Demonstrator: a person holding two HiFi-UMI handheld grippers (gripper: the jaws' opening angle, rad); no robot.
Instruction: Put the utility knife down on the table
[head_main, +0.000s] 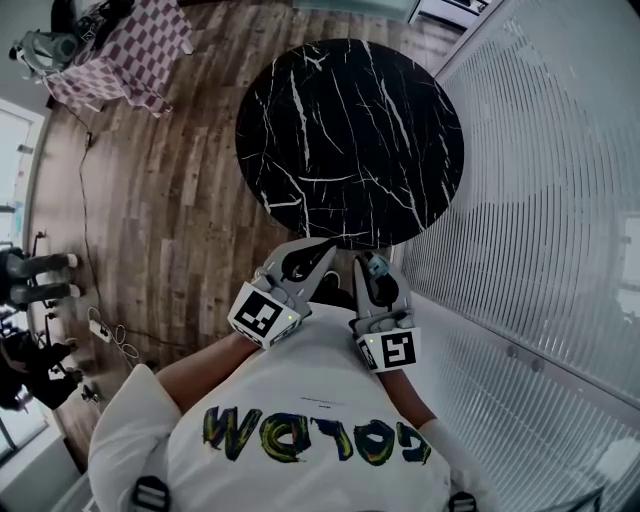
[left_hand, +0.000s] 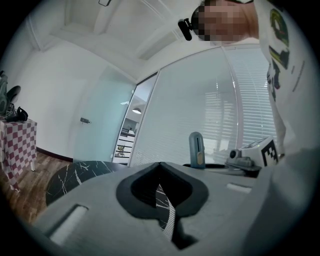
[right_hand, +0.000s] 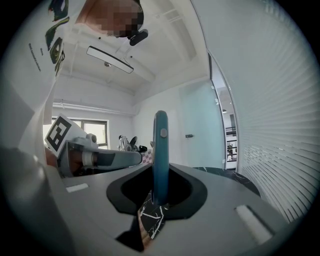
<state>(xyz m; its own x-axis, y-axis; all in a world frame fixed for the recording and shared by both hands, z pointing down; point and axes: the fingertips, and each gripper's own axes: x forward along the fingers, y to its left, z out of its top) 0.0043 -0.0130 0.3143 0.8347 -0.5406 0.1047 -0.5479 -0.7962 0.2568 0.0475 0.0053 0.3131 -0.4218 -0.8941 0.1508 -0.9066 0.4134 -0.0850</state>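
**Head view:** both claws sit close to the chest, short of the round black worktop (head_main: 350, 140) ahead. The right claw (head_main: 372, 278) carries the utility knife (head_main: 376, 265); the left claw (head_main: 303, 262) is just beside it.

**Left gripper view:** jaws a narrow slit apart, nothing in them. Knife stands off to its right.

**Right gripper view:** jaws clenched on the knife's lower end, long axis upright, worktop ahead and lower. Likely a forward reach, then tipping it flat.
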